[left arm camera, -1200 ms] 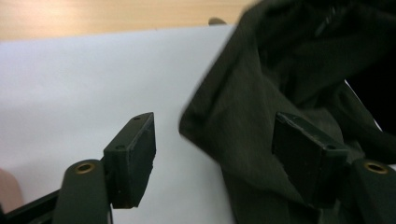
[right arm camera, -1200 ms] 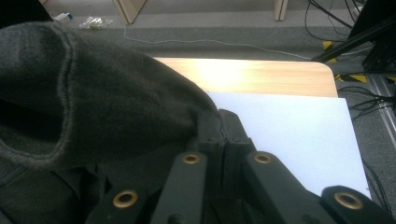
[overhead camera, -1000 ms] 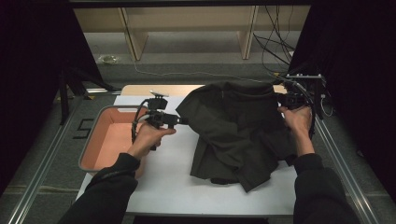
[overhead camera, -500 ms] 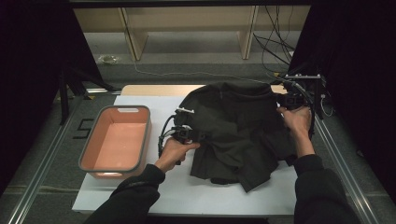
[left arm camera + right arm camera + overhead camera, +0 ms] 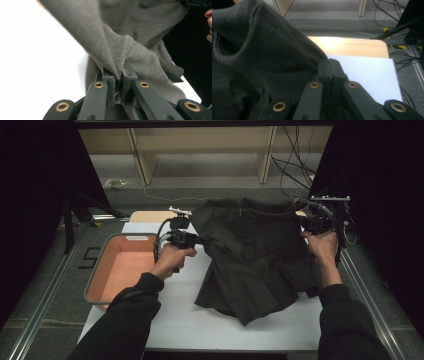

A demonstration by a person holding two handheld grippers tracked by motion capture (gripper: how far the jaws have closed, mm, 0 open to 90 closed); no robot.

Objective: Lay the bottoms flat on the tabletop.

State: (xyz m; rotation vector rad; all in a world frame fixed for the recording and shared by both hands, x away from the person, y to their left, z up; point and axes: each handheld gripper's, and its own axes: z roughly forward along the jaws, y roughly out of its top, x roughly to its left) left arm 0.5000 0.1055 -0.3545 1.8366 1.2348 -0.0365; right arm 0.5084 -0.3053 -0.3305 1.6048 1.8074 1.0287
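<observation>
A dark grey garment (image 5: 255, 260) lies spread over the middle and right of the white table (image 5: 185, 320), its upper edge raised. My left gripper (image 5: 197, 240) is at the garment's left edge. In the left gripper view its jaws are shut on a pinched fold of the grey garment (image 5: 140, 30), with the left gripper (image 5: 119, 75) tips buried in cloth. My right gripper (image 5: 306, 226) holds the garment's far right corner. In the right gripper view the right gripper (image 5: 329, 66) is shut on the garment (image 5: 262, 50) edge.
A shallow pink tray (image 5: 100, 280) sits at the table's left side, beside my left forearm. A wooden board (image 5: 150, 216) lies at the table's far edge. Cables (image 5: 295, 165) hang at the back right. Metal rails run along both table sides.
My left gripper swung right and toward me onto the garment's left part, then drew back up and away with a fold in its jaws. The right gripper barely moved.
</observation>
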